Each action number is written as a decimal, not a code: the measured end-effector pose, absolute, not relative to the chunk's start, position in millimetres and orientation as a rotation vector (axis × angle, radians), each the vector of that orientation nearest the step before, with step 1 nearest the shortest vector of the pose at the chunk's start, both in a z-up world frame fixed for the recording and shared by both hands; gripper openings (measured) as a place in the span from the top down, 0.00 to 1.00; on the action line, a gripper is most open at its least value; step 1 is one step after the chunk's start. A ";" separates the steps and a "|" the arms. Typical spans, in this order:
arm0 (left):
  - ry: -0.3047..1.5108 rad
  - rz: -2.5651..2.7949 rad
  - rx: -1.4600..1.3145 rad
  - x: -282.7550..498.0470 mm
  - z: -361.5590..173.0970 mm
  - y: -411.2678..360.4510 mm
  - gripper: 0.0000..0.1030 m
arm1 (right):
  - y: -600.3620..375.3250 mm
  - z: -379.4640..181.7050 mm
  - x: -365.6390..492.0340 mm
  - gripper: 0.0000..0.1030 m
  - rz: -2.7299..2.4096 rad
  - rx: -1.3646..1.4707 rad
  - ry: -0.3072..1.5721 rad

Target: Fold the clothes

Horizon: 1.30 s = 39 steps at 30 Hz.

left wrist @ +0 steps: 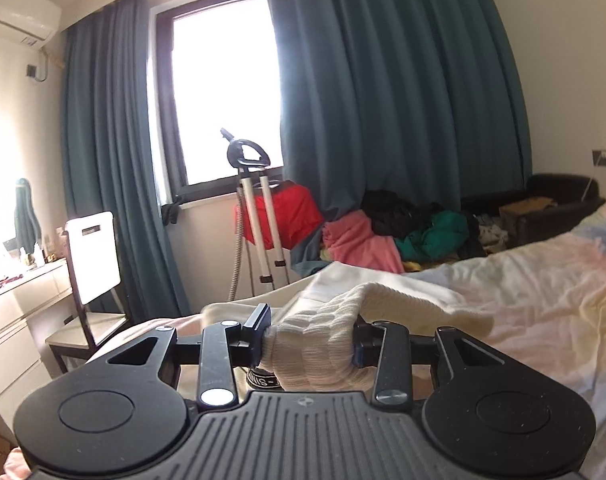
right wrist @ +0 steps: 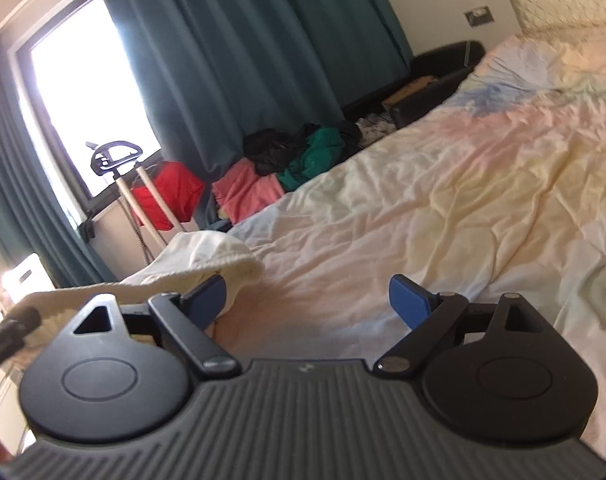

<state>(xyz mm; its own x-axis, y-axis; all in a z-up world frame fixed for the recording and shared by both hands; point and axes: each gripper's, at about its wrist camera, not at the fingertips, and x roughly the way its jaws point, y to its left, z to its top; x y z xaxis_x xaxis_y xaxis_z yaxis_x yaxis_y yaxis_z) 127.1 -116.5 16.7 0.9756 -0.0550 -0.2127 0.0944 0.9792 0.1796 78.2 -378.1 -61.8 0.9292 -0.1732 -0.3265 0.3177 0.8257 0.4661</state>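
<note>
A cream ribbed knit garment (left wrist: 367, 312) lies on the bed near its foot edge. My left gripper (left wrist: 309, 340) is shut on a bunched part of it, which fills the gap between the blue pads. The garment also shows in the right wrist view (right wrist: 207, 260), just left of my right gripper (right wrist: 309, 300). The right gripper is open and empty, low over the pastel bedcover (right wrist: 443, 208); its left pad (right wrist: 207, 298) is close to the garment's edge.
A pile of pink, green and black clothes (left wrist: 399, 228) lies on the floor by the teal curtain (left wrist: 383, 100). A garment steamer stand (left wrist: 255, 216) with a red cloth stands at the window. A chair (left wrist: 91, 276) and white desk are left. A black sofa (left wrist: 543, 204) is beyond the bed.
</note>
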 end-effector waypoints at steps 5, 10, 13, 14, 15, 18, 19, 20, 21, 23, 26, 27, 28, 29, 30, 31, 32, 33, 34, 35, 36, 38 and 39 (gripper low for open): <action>0.219 -0.054 0.134 89.3 38.6 -44.8 0.67 | -359.9 -48.0 65.3 0.13 -0.209 0.476 0.263; 0.323 -0.011 0.142 72.0 19.9 25.5 0.78 | -335.1 -42.5 58.6 0.13 -0.115 0.410 0.273; 0.434 0.013 0.103 72.4 -4.7 62.8 0.79 | -320.6 -48.7 68.8 0.13 -0.068 0.363 0.327; 0.472 0.010 0.085 73.8 -11.2 72.1 0.79 | -316.1 -53.2 74.2 0.13 -0.044 0.359 0.362; 0.507 0.007 0.068 74.3 -17.7 80.4 0.79 | -311.6 -57.9 79.6 0.13 -0.018 0.356 0.397; 0.543 -0.009 0.074 70.2 -30.9 86.1 0.75 | -289.5 -73.7 95.4 0.13 0.043 0.299 0.482; 0.546 -0.014 0.081 69.0 -34.1 85.3 0.72 | -278.9 -78.5 100.3 0.13 0.055 0.249 0.495; 0.542 -0.019 0.090 68.1 -36.1 81.6 0.72 | -268.1 -83.2 105.2 0.15 0.067 0.198 0.508; 0.541 -0.022 0.098 68.6 -38.2 78.1 0.72 | -257.7 -87.7 111.7 0.19 0.077 0.142 0.515; 0.547 -0.024 0.112 74.4 -43.0 71.7 0.66 | -236.9 -97.4 126.7 0.20 0.067 0.028 0.518; 0.555 -0.027 0.134 84.6 -50.4 62.2 0.60 | -212.5 -110.2 153.9 0.24 0.052 -0.102 0.521; 0.555 -0.025 0.146 90.9 -52.9 59.5 0.59 | -206.8 -115.5 164.2 0.24 0.056 -0.140 0.529; 0.553 -0.023 0.163 94.0 -54.8 57.5 0.58 | -201.2 -120.9 174.5 0.25 0.062 -0.179 0.538; 0.551 -0.021 0.179 95.3 -57.2 55.6 0.58 | -196.4 -127.5 183.7 0.25 0.056 -0.220 0.550; 0.557 -0.024 0.184 97.5 -59.3 55.0 0.58 | -192.4 -133.9 191.3 0.25 0.052 -0.250 0.565; 0.569 -0.029 0.176 100.3 -61.2 55.8 0.57 | -192.2 -136.9 194.3 0.26 0.050 -0.240 0.557; 0.583 -0.032 0.160 103.5 -62.9 57.3 0.56 | -192.3 -139.5 196.7 0.27 0.048 -0.225 0.547; 0.594 -0.033 0.144 106.7 -64.5 59.0 0.56 | -193.1 -137.4 196.5 0.28 0.049 -0.207 0.528; 0.599 -0.030 0.133 109.4 -65.6 60.4 0.56 | -194.0 -134.8 196.1 0.28 0.051 -0.190 0.509; 0.601 -0.024 0.128 112.5 -66.5 61.8 0.56 | -194.9 -132.2 195.7 0.28 0.053 -0.172 0.489; 0.603 -0.018 0.123 115.5 -67.5 63.1 0.57 | -195.8 -129.6 195.2 0.28 0.054 -0.154 0.470; 0.608 -0.006 0.119 121.1 -69.6 65.6 0.56 | -195.3 -124.5 194.5 0.27 0.107 -0.115 0.468; 0.611 0.000 0.115 123.7 -70.5 67.3 0.56 | -188.7 -124.1 190.8 0.27 0.164 -0.117 0.480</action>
